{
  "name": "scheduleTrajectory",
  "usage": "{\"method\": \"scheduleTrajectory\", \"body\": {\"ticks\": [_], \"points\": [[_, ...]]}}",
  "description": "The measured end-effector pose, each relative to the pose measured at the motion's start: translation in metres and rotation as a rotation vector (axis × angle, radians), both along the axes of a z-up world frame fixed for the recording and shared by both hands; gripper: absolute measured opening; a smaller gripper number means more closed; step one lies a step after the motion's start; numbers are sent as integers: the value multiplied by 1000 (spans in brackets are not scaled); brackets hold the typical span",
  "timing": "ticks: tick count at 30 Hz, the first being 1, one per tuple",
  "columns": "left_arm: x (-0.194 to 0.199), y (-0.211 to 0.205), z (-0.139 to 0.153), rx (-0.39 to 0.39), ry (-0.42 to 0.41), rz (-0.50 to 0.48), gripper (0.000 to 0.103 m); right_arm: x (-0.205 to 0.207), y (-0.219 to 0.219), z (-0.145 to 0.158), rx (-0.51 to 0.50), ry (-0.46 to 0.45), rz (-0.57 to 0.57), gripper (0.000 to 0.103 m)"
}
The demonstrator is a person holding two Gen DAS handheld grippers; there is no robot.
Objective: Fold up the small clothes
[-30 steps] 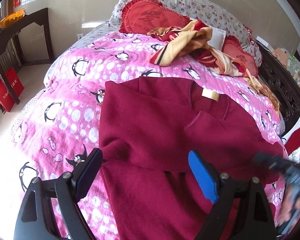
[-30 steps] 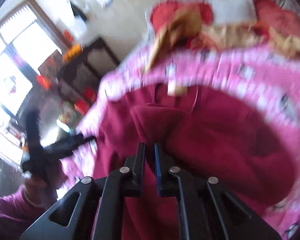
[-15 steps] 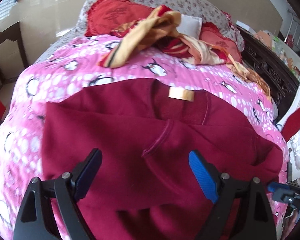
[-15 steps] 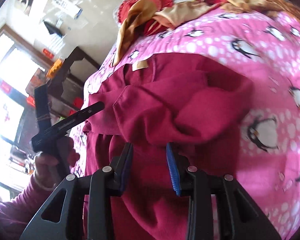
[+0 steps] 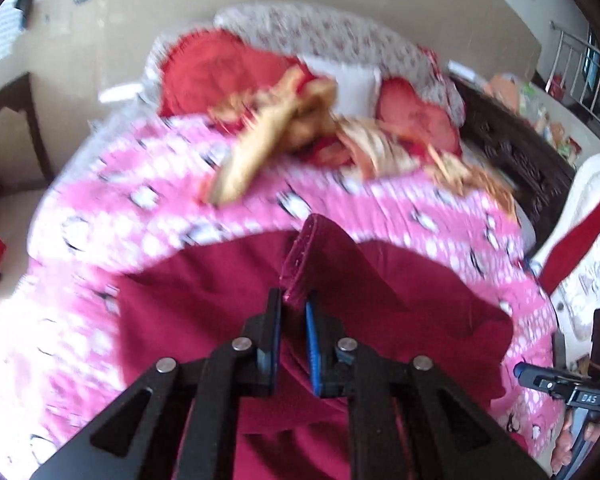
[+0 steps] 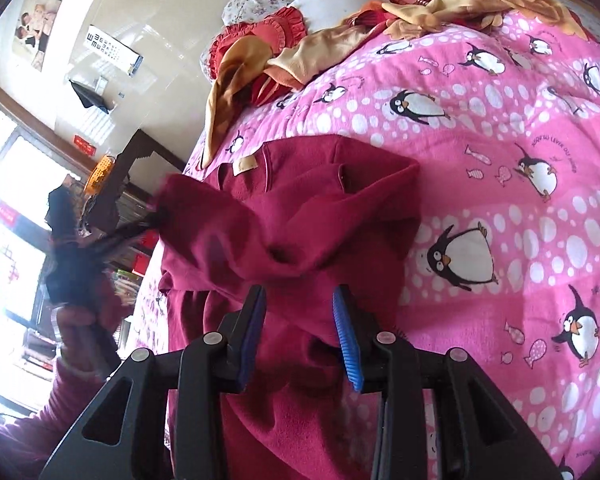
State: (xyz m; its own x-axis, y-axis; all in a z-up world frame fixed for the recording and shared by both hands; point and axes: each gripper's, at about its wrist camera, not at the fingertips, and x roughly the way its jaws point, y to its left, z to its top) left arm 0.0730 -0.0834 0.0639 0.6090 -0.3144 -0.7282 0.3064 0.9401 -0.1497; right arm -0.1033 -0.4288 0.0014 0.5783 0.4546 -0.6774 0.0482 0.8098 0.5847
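On the left, the left gripper (image 5: 293,308) has its fingers (image 5: 271,332) closed on a raised cuffed edge of the maroon sweater (image 5: 400,300), which lies spread on the pink penguin bedspread (image 5: 100,320). The lifted fabric rises straight ahead of those fingers, toward the pillows. To the right, the right gripper (image 6: 298,300) hovers with fingers parted over the sweater's bunched near side, gripping nothing. The left is the one that commands the fold; the sweater's collar lies beyond.
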Motion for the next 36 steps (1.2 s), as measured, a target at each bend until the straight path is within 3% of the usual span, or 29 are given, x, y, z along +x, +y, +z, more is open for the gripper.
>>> {"method": "scheduleTrajectory", "body": {"ticks": [3, 9, 13, 17, 19, 20, 24, 27, 31, 33, 36], "points": [[0, 34, 1, 17, 19, 84, 11, 4, -3, 1, -15, -2, -28, 24], [-3, 64, -44, 31, 162, 138, 11, 37, 3, 0, -158, 42, -54, 25], [-8, 70, -48, 41, 130, 152, 12, 69, -7, -11, -197, 102, -97, 34], [-9, 76, -47, 23, 117, 167, 12, 97, -16, -36, -129, 171, -96, 33], [-11, 82, -38, 4, 89, 182, 12, 103, -16, -36, -89, 153, -80, 6], [-11, 84, -34, -3, 77, 185, 12, 103, -13, -24, -117, 95, -76, 0], [-10, 82, -43, 15, 88, 205, 12, 104, 6, 11, -309, -61, -64, 0], [-8, 74, -65, 46, 137, 194, 15, 114, 6, 3, -408, -64, -79, 0], [-8, 73, -81, 83, 146, 210, 21, 116, -18, -24, -300, 33, -117, 4], [-8, 78, -80, 67, 141, 218, 23, 103, -24, -15, -278, 33, -144, 16], [-7, 79, -77, 64, 141, 225, 24, 77, -14, 6, -286, 18, -109, 16]]}}
